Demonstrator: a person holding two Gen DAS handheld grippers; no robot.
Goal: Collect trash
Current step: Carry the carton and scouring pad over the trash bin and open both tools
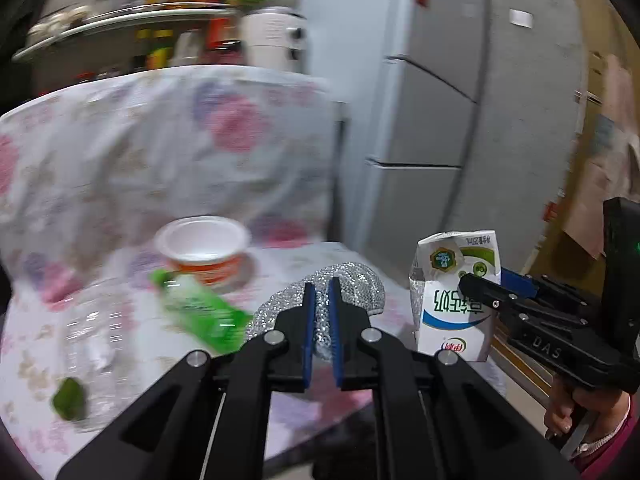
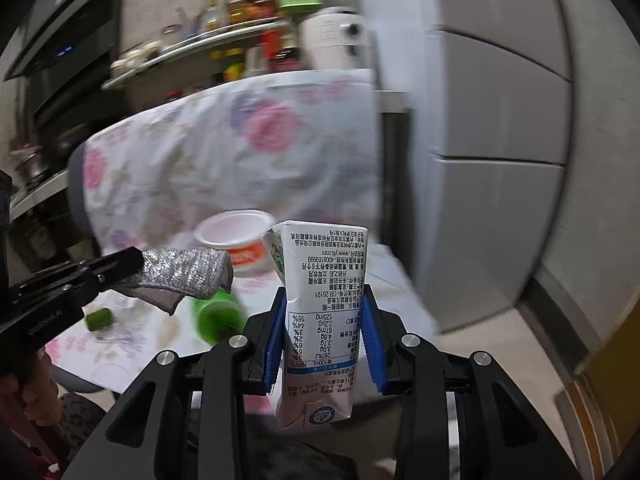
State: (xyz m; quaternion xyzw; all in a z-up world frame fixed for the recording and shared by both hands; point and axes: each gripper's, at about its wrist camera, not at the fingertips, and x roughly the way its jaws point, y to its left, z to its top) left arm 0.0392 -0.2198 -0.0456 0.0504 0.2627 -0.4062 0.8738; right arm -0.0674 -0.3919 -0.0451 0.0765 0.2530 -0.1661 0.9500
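My left gripper (image 1: 322, 294) is shut on a silver glittery cloth (image 1: 352, 284) and holds it above the table; the cloth also shows in the right wrist view (image 2: 180, 270). My right gripper (image 2: 325, 300) is shut on a white milk carton (image 2: 322, 316), upside down, lifted off the table; the carton shows in the left wrist view (image 1: 456, 296). On the floral tablecloth (image 1: 36, 360) lie an empty white and orange cup (image 1: 204, 246), a green wrapper (image 1: 196, 308), a clear plastic bottle (image 1: 92, 344) and a green cap (image 1: 69, 398).
A floral-covered chair back (image 1: 160, 140) rises behind the table. A grey fridge (image 1: 440, 100) stands to the right. A shelf with bottles and a white appliance (image 1: 272, 38) is at the back. The table's right edge is near the carton.
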